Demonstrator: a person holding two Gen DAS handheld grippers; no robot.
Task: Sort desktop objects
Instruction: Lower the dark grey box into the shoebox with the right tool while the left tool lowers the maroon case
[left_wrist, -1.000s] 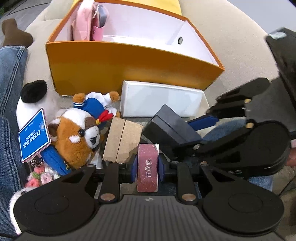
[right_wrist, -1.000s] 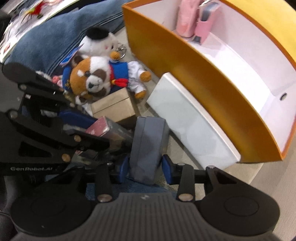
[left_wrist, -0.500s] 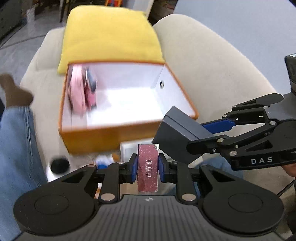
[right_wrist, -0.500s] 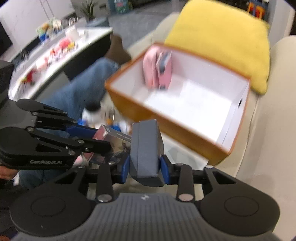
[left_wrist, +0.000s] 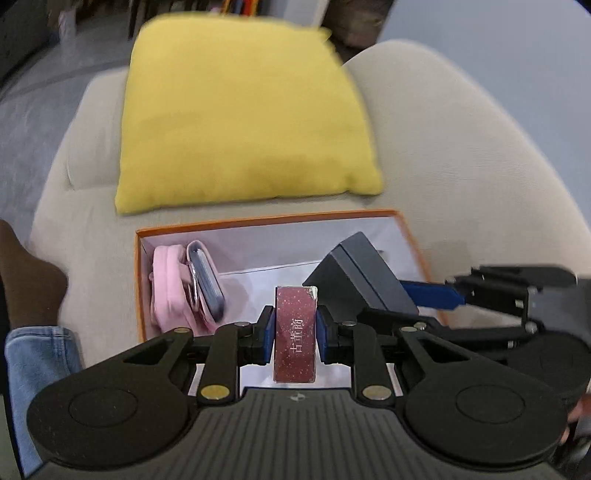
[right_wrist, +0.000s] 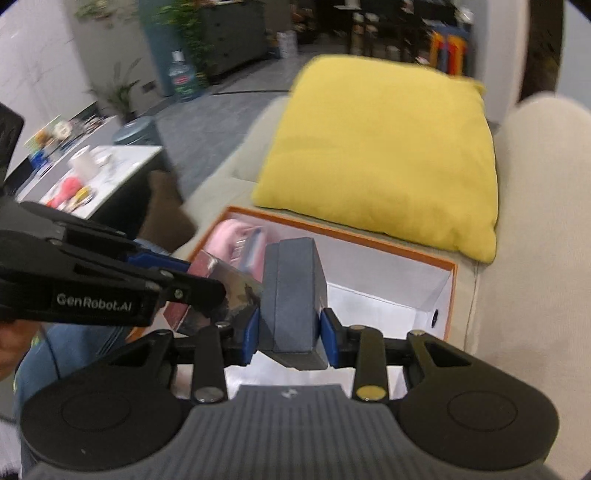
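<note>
My left gripper (left_wrist: 294, 334) is shut on a small dark red box (left_wrist: 295, 325) with pale characters on it, held above the orange box (left_wrist: 266, 220) with a white inside. My right gripper (right_wrist: 290, 326) is shut on a dark grey box (right_wrist: 293, 291), held over the same orange box (right_wrist: 369, 242). The grey box (left_wrist: 360, 273) shows to the right in the left wrist view. The red box (right_wrist: 212, 273) shows to the left in the right wrist view, beside the grey one. Pink pouches (left_wrist: 170, 288) lie in the orange box's left end.
A yellow cushion (left_wrist: 240, 110) lies on the beige sofa (left_wrist: 461, 166) behind the orange box. A person's jeans leg (left_wrist: 37, 362) and brown sock (left_wrist: 26, 280) are at left. A low table with small items (right_wrist: 85, 173) stands at far left.
Both grippers have lifted their boxes from the pile beside the plush toys and carried them up and forward over the open orange box. The toys and white box have left view.
</note>
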